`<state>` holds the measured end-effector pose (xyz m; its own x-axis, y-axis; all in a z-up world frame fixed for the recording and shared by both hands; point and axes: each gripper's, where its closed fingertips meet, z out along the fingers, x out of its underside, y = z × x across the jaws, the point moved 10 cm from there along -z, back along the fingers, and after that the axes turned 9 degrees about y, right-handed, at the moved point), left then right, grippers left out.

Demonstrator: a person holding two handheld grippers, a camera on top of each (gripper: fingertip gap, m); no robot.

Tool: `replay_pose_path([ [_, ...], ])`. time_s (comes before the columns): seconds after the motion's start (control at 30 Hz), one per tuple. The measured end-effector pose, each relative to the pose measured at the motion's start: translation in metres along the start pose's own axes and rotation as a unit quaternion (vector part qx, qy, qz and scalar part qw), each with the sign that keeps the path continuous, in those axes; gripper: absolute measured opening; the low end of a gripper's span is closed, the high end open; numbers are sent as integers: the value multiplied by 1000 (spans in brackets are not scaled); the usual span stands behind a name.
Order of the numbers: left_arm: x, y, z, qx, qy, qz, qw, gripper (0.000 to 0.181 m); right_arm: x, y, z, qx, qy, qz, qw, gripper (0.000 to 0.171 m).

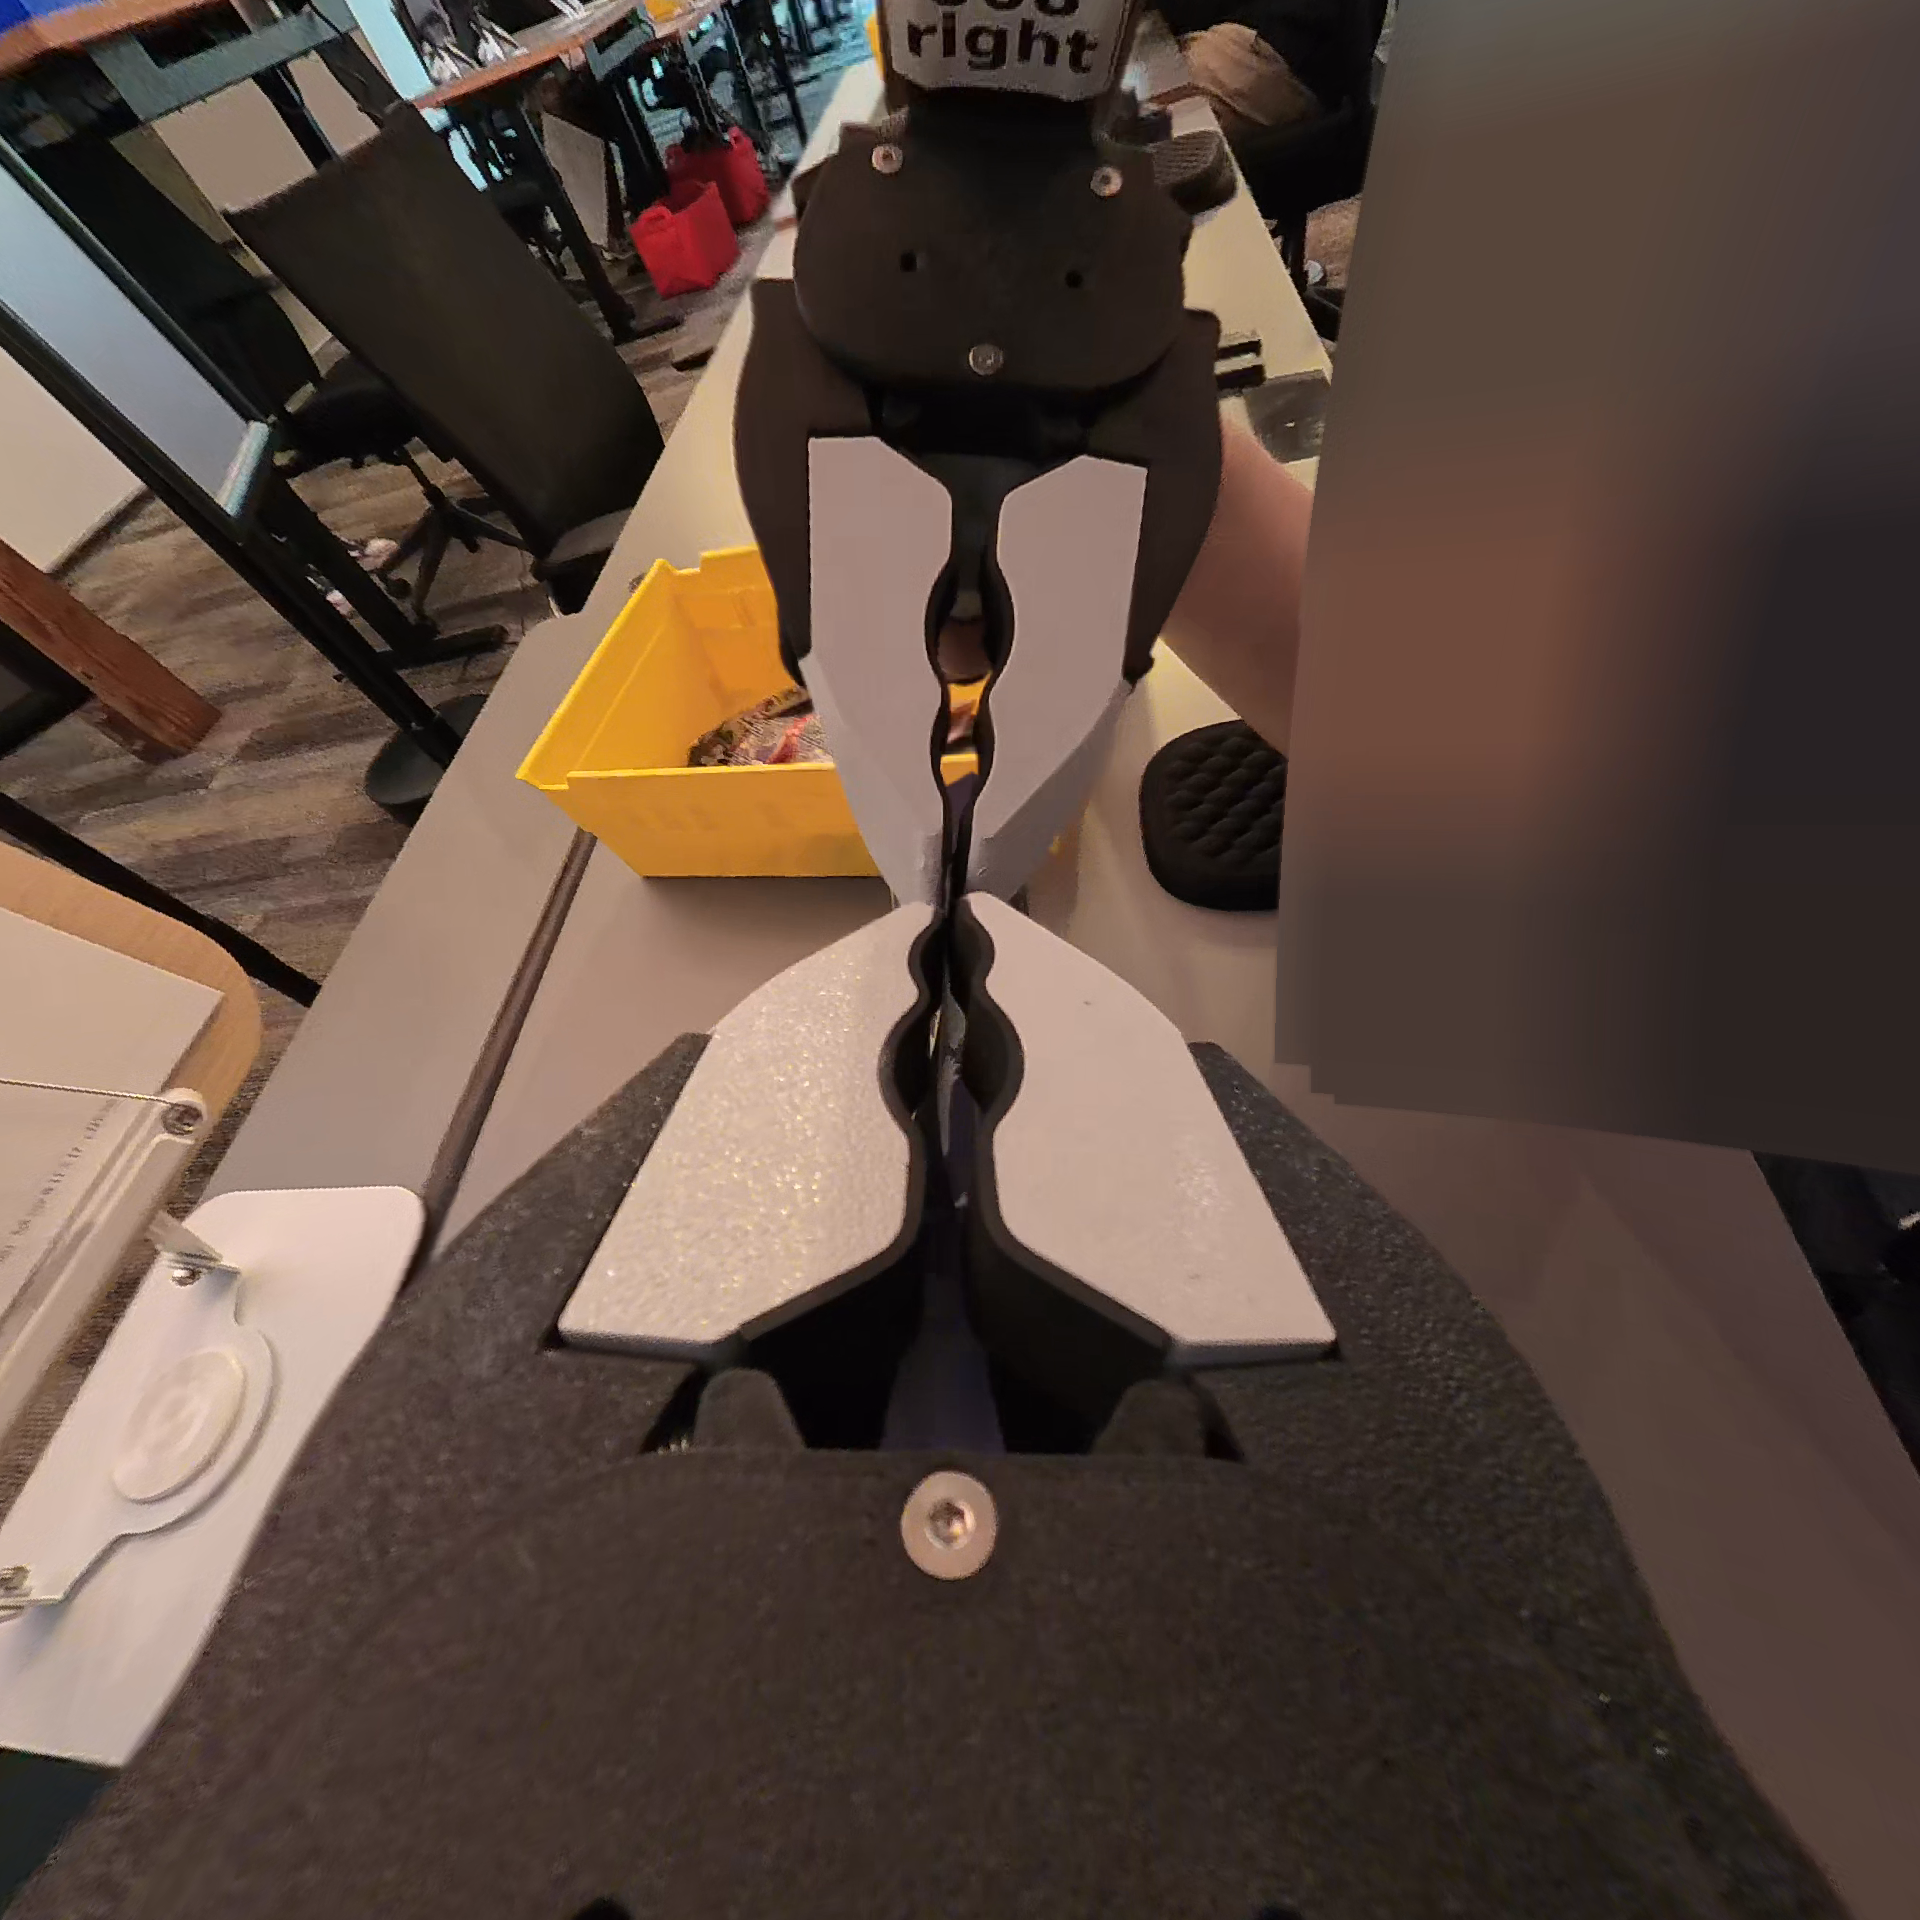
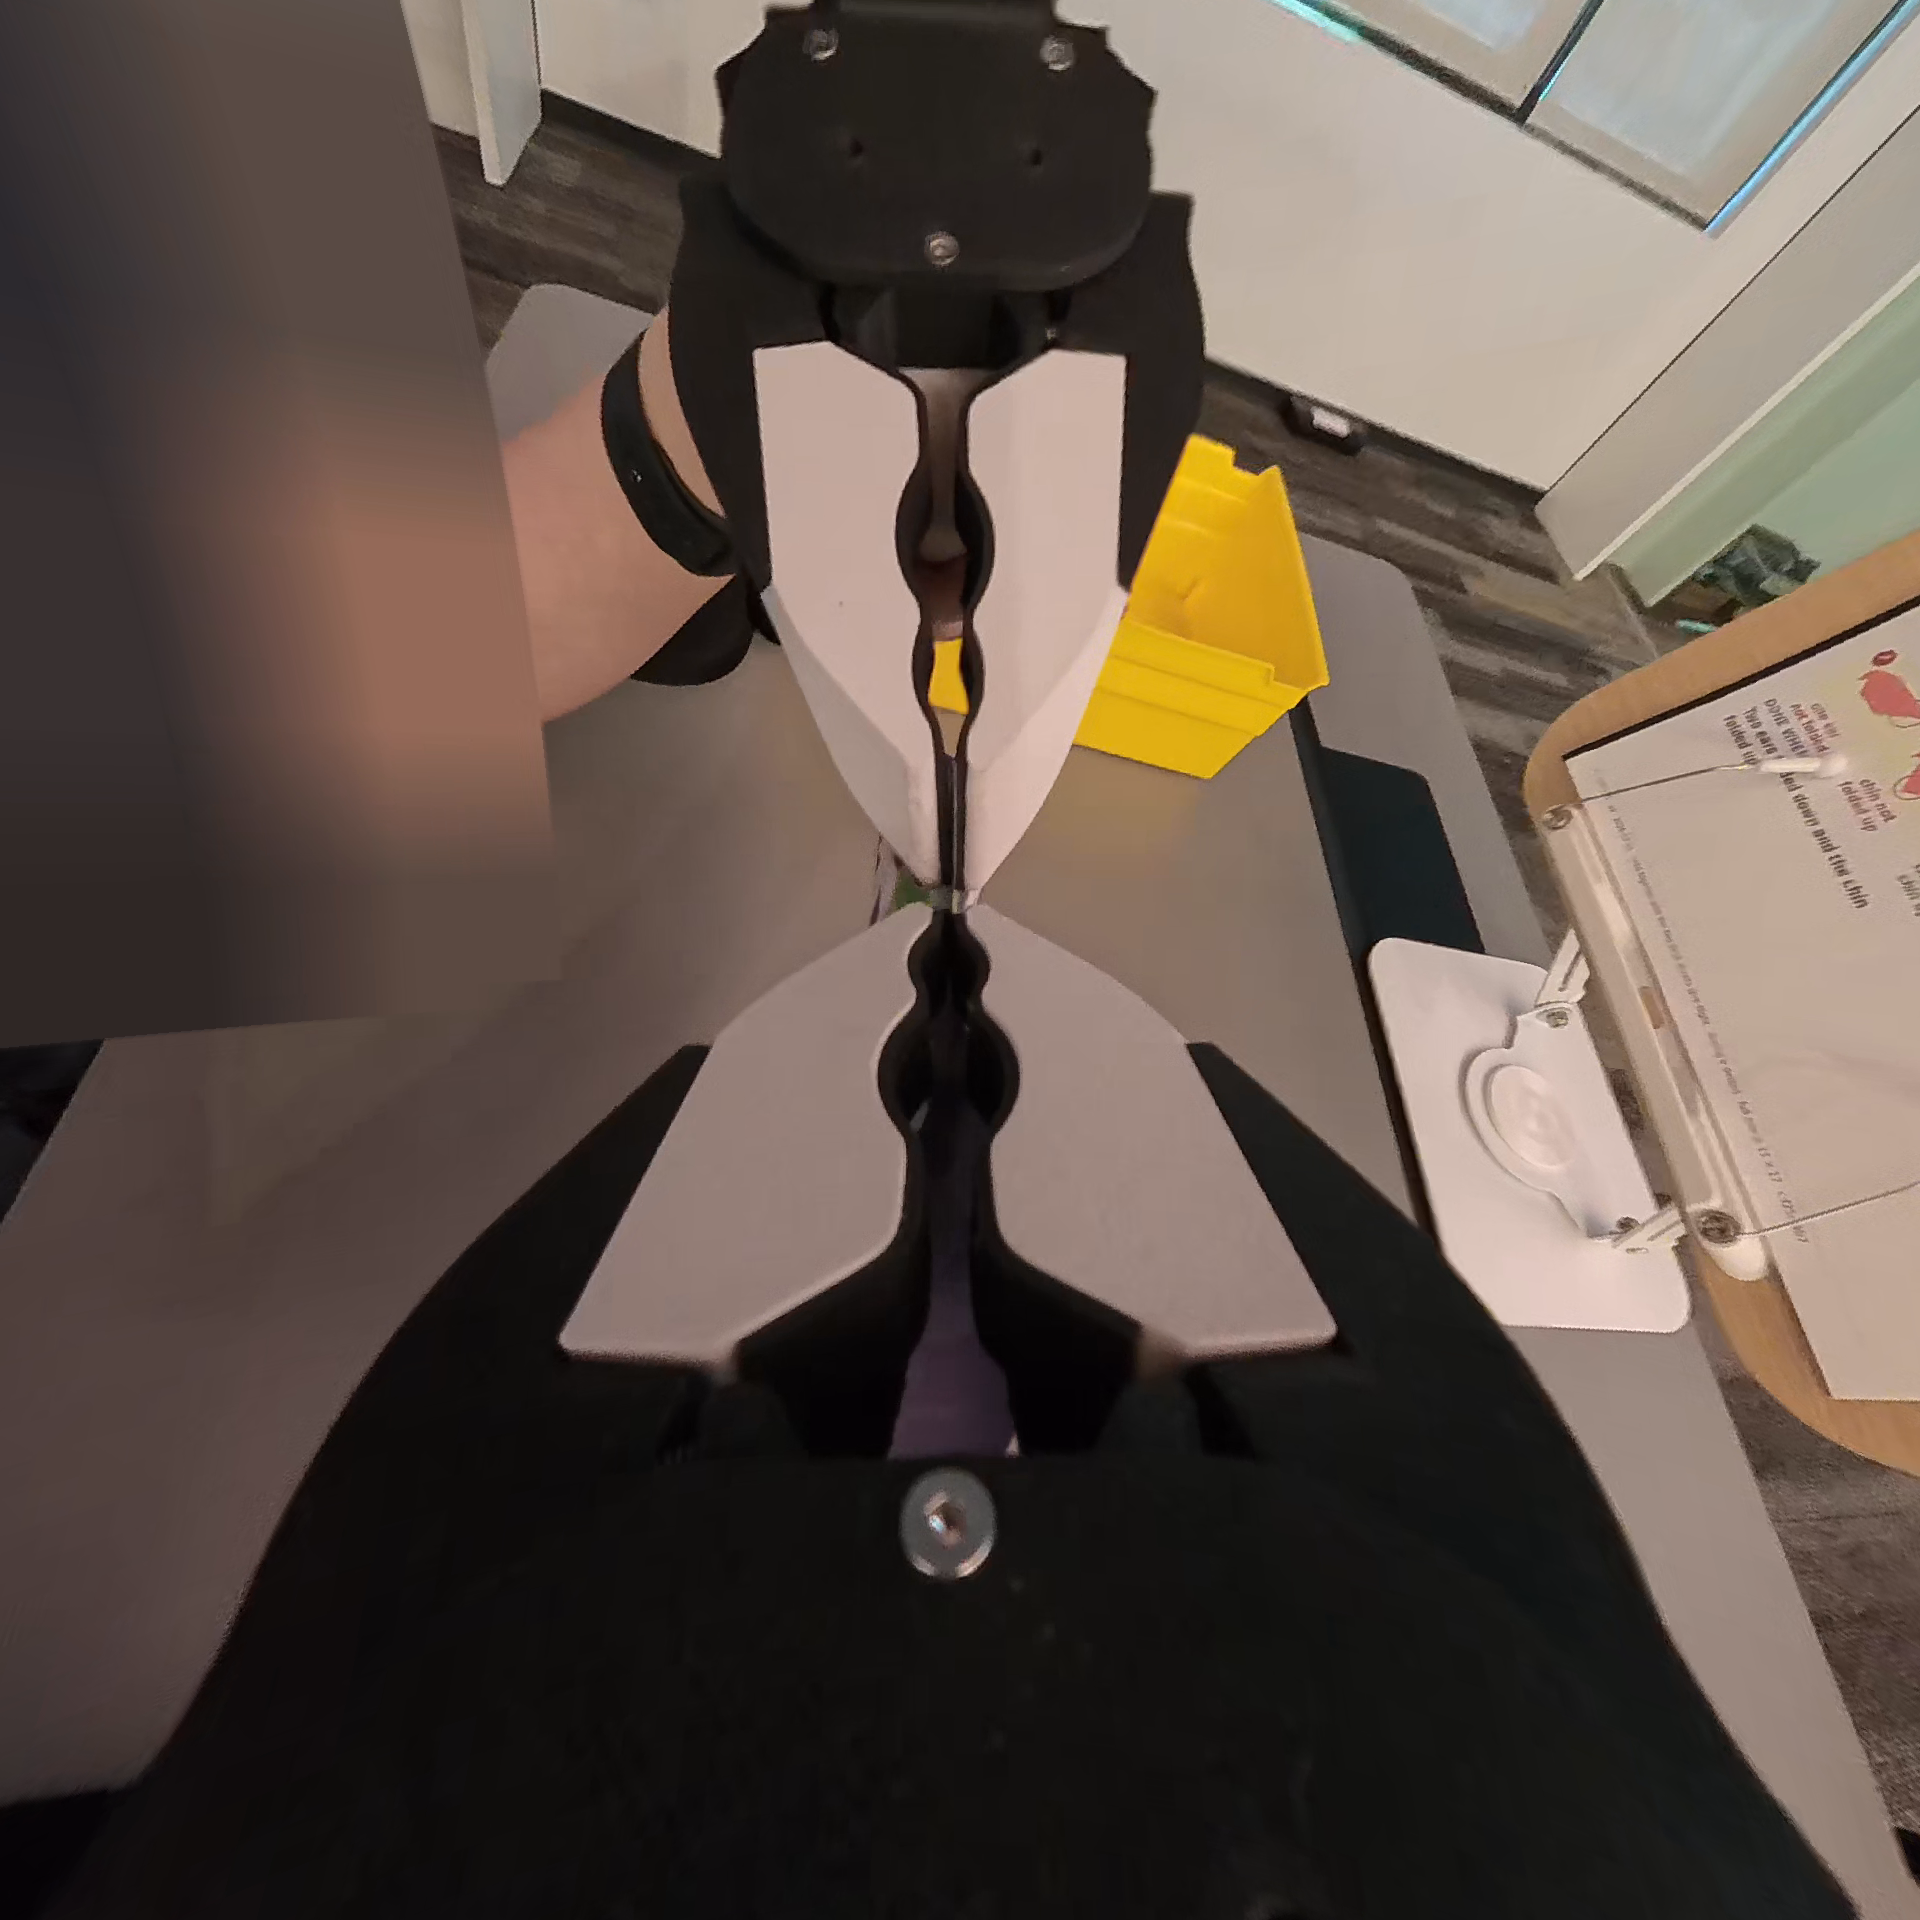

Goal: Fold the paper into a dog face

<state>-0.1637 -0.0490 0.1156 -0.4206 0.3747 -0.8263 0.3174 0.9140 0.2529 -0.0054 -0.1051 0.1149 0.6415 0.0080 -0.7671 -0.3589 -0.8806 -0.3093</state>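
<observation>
My left gripper (image 1: 951, 920) and right gripper (image 2: 948, 920) point at each other, tip to tip, above the grey table (image 1: 675, 966). Both are shut. A thin sheet of paper (image 1: 948, 1049), dark purple with a lighter printed side, stands edge-on between my left fingers and runs on into the right gripper (image 1: 951, 883) opposite. In the right wrist view the same paper (image 2: 951, 1340) shows purple between my right fingers, and a small patterned edge sticks out at the tips where the left gripper (image 2: 948, 883) meets them. Most of the paper is hidden by the fingers.
A yellow bin (image 1: 665, 800) with wrappers stands on the table behind the grippers; it also shows in the right wrist view (image 2: 1205, 665). A black padded rest (image 1: 1216, 821) lies beside it. A white stand base (image 2: 1496, 1132) holds an instruction sheet (image 2: 1766, 987). Office chairs (image 1: 447, 343) stand beyond the table edge. Only a small space, under 4 cm, lies between the two pairs of fingers.
</observation>
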Motion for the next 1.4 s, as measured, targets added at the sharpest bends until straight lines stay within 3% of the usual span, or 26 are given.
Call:
replay_pose_path([
  [0.17, -11, -12, -10, -79, -25, 95, 992, 0, -4, 4, -12, 51, -43, -55, 996, 21],
  [0.33, -20, -34, -20, -114, -56, 201, 971, 0, -10, 12, -27, 42, -105, -87, 990, 24],
  [0.67, -22, -41, -22, -107, -45, 215, 970, 0, -16, 22, -33, 45, -108, -115, 986, 23],
  [0.77, -20, -31, -23, -125, -35, 168, 977, 0, -15, 18, -37, 67, -110, -103, 986, 25],
  [0.83, -16, -11, -28, -143, -50, 75, 986, 0, -13, 11, -49, 103, -147, -85, 980, 29],
  [0.93, 1, 24, -42, -101, -168, -108, 975, 0, 0, -10, -79, 179, -276, 6, 944, 40],
  [1.0, 16, 41, -52, -76, -232, -175, 954, 0, 16, -27, -86, 173, -360, 79, 913, 49],
  [1.1, 27, 52, -60, -71, -294, -219, 928, 0, 37, -53, -60, 107, -382, 190, 898, 80],
  [1.23, 29, 56, -50, -74, -311, -244, 916, 0, 43, -65, 6, -36, -419, 303, 855, 95],
  [1.4, 29, 57, -32, -29, -330, -274, 903, 0, 44, -57, 48, -45, -428, 340, 836, 102],
])
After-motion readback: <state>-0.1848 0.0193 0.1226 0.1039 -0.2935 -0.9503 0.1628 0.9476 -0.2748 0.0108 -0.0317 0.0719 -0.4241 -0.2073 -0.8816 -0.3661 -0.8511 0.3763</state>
